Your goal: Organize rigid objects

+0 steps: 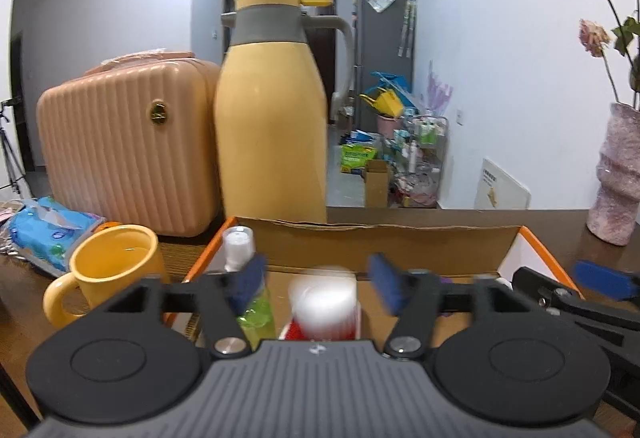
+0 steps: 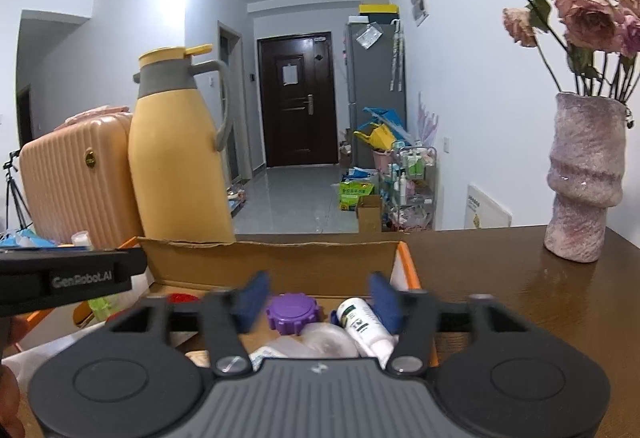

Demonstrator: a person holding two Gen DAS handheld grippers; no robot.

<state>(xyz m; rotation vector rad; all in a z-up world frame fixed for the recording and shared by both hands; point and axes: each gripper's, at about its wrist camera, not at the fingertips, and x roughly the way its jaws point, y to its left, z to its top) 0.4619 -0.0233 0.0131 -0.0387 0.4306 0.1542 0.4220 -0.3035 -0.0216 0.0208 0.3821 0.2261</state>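
Observation:
An open cardboard box (image 1: pixel 384 244) with orange edges sits on the brown table. In the left wrist view my left gripper (image 1: pixel 318 282) is open above it, over a blurred white cylinder with a red base (image 1: pixel 324 304); a green spray bottle with a white cap (image 1: pixel 240 244) stands by its left finger. In the right wrist view my right gripper (image 2: pixel 318 300) is open over the box (image 2: pixel 280 262), above a purple lid (image 2: pixel 292 312) and a white tube (image 2: pixel 362 326). Clear plastic items lie below them.
A yellow thermos jug (image 1: pixel 272 110) and a pink ribbed case (image 1: pixel 128 146) stand behind the box. A yellow mug (image 1: pixel 112 270) and a blue wipes pack (image 1: pixel 48 230) lie left. A pink vase with dried roses (image 2: pixel 584 178) stands right. The table's far edge drops to the hallway floor.

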